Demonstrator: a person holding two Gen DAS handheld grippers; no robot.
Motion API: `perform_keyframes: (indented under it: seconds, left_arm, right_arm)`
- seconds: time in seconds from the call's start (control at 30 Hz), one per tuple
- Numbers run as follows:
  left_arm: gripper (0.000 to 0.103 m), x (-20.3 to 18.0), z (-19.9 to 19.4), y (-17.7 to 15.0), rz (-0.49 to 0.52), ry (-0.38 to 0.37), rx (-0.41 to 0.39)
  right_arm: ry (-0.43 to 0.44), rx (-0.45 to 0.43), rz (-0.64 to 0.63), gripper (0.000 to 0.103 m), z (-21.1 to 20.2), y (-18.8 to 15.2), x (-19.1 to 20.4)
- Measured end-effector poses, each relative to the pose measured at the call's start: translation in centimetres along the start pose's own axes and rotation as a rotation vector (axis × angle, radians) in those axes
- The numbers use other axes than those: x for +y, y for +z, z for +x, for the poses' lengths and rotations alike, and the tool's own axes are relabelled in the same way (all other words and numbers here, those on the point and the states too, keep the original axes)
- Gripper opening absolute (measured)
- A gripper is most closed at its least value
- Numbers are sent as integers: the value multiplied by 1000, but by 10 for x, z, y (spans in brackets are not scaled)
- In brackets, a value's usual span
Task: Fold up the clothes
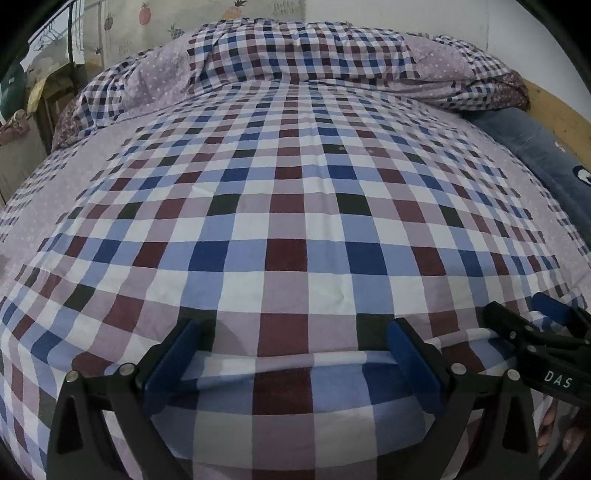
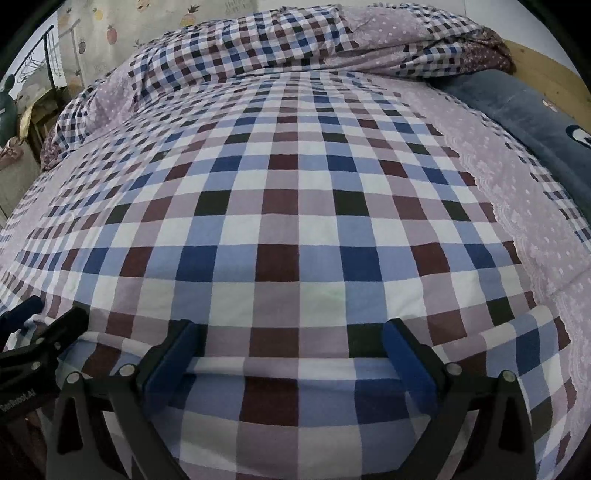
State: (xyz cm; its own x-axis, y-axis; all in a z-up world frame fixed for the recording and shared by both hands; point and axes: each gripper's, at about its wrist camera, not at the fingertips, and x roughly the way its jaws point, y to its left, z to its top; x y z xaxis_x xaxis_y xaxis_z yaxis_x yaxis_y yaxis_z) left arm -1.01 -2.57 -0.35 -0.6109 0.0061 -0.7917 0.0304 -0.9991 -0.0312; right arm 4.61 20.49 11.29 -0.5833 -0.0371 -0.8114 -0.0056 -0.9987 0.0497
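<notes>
A wide bed with a pale wooden side rail fills both views, covered by a large checked cotton sheet in white, light blue, navy, maroon and mauve squares. This sheet is the cloth at hand; it lies spread flat over the mattress, and its near edge is raised in a soft fold that runs across the bottom of both views. At the head of the bed lies a bunched quilt of the same check with lilac dotted panels. Along the rail side rests a long dark-blue plush cushion, beside a lilac lace-edged dotted border of the sheet. Behind the quilt hangs a pale curtain printed with pineapples, and a black metal rack stands at the far left.

The left gripper, black with blue pads, has its fingers spread wide on either side of the raised fold, holding nothing. The right gripper stands the same way, fingers wide apart astride the fold. Each shows at the edge of the other's view, just beside it.
</notes>
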Motion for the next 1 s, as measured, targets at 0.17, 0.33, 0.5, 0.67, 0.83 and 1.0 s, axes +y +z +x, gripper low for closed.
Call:
perform_keyframes:
  seconds: [0.17, 0.33, 0.5, 0.67, 0.83, 1.0]
  left_arm:
    - [103, -2, -2, -2, 2, 7, 0]
    - [103, -3, -1, -1, 1, 8, -1]
    - [103, -2, -2, -3, -1, 9, -2]
    - [103, -1, -3, -4, -4, 6, -2]
    - [103, 0, -2, -3, -5, 2, -2]
    - [103, 1, -3, -4, -10, -1, -4]
  right_arm:
    - [-2, 2, 2, 102, 2, 4, -1]
    - [-13, 3, 10, 102, 5, 7, 7]
    - [-17, 4, 13, 102, 6, 7, 10]
    - [-16, 4, 11, 102, 7, 7, 10]
    - [-15, 4, 10, 102, 7, 7, 7]
    - [-15, 3, 11, 102, 7, 7, 9]
